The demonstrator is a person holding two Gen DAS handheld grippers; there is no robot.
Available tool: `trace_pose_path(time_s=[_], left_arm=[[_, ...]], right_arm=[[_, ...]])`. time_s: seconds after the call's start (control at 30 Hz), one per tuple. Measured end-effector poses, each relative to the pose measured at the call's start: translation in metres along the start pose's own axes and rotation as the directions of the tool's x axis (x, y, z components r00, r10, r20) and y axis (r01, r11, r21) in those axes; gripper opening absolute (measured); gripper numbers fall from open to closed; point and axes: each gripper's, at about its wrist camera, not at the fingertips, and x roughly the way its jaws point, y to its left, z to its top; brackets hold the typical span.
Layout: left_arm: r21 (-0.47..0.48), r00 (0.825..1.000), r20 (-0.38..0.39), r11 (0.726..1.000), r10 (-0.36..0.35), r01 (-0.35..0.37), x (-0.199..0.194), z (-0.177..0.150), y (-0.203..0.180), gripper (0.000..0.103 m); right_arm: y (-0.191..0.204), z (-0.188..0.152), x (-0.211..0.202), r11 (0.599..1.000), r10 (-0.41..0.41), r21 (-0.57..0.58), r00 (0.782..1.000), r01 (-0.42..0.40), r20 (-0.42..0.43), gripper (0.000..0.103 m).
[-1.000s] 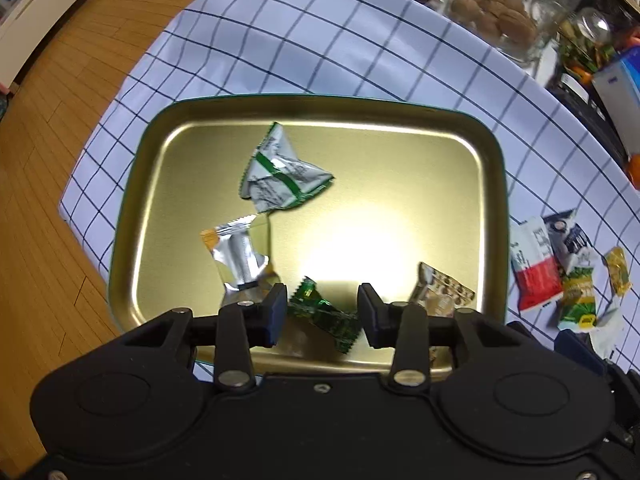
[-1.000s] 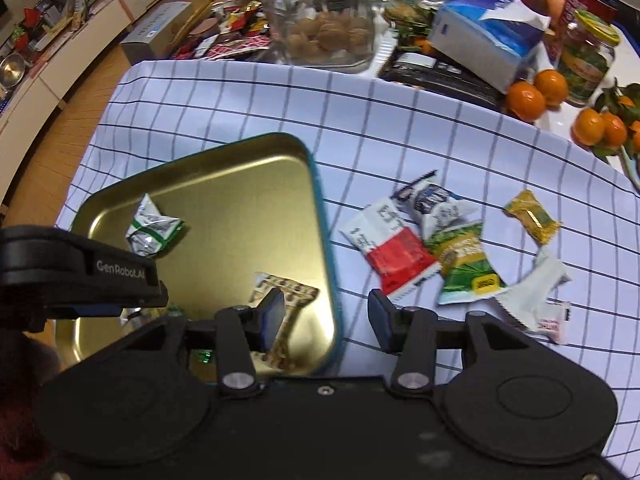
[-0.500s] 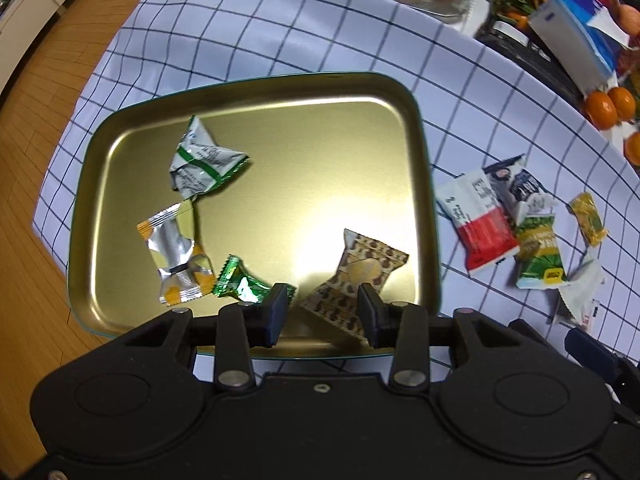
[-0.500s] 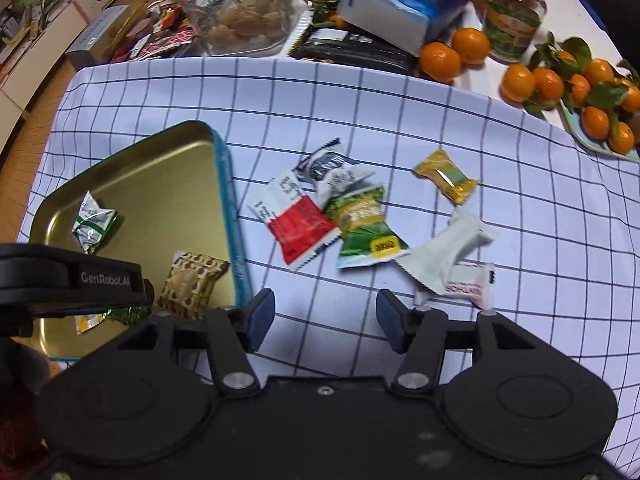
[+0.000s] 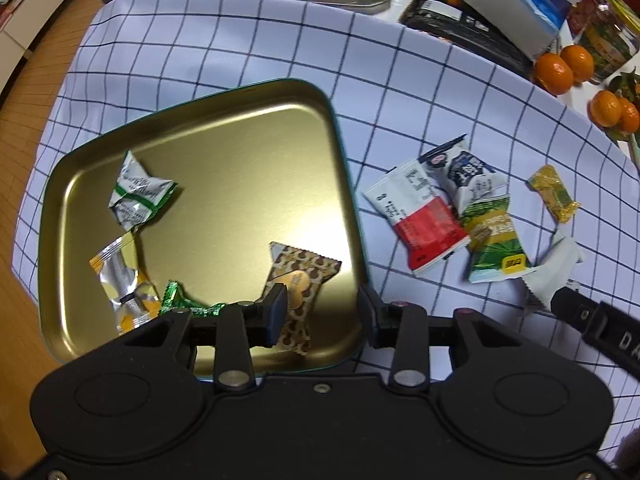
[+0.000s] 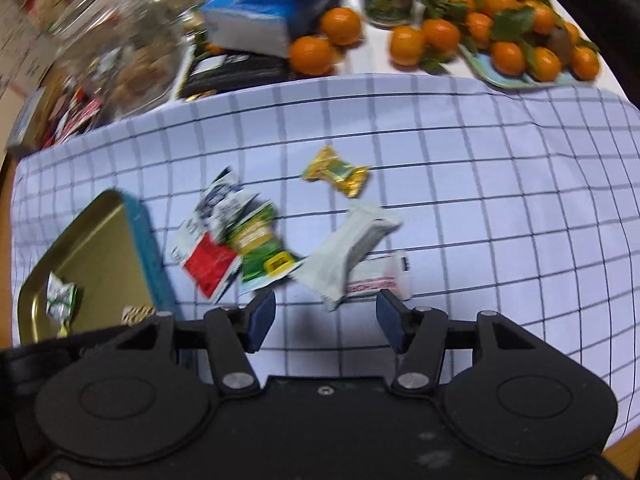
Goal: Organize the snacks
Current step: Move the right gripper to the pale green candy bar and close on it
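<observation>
Gold and shiny, the tray (image 5: 256,128) sat on the checked cloth (image 5: 248,44) with four snacks in it — a brown spotted one (image 5: 304,276) lay just under my left gripper (image 5: 323,316), whose jaws stood a little apart and held nothing. My right gripper (image 6: 326,322) had just been opening its jaws and they were empty too — it hung over the cloth near the white packet (image 6: 352,248), beside the red one (image 6: 208,264), the green one (image 6: 262,246) and the gold candy (image 6: 336,170).
</observation>
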Motion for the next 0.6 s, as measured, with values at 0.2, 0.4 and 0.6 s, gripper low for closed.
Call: trace_pose_path(time_s=[0.2, 0.4, 0.6], left_arm=[[-0.002, 0.999, -0.025, 1.000, -0.020, 0.020, 0.003, 0.009, -0.008, 0.048], [-0.038, 0.999, -0.011, 0.998, -0.044, 0.044, -0.002, 0.026, -0.009, 0.048], [-0.056, 1.000, -0.022, 0.998, -0.018, 0.016, 0.007, 0.034, -0.006, 0.048]], right_arm=[[-0.021, 0.013, 0.006, 0.995, -0.024, 0.096, 1.000, 0.023, 0.006, 0.058], [-0.018, 0.022, 0.023, 0.997, -0.032, 0.071, 0.999, 0.031, 0.017, 0.052], [-0.005, 0.029, 0.032, 0.998, 0.031, 0.046, 1.000, -0.031, -0.006, 0.052]])
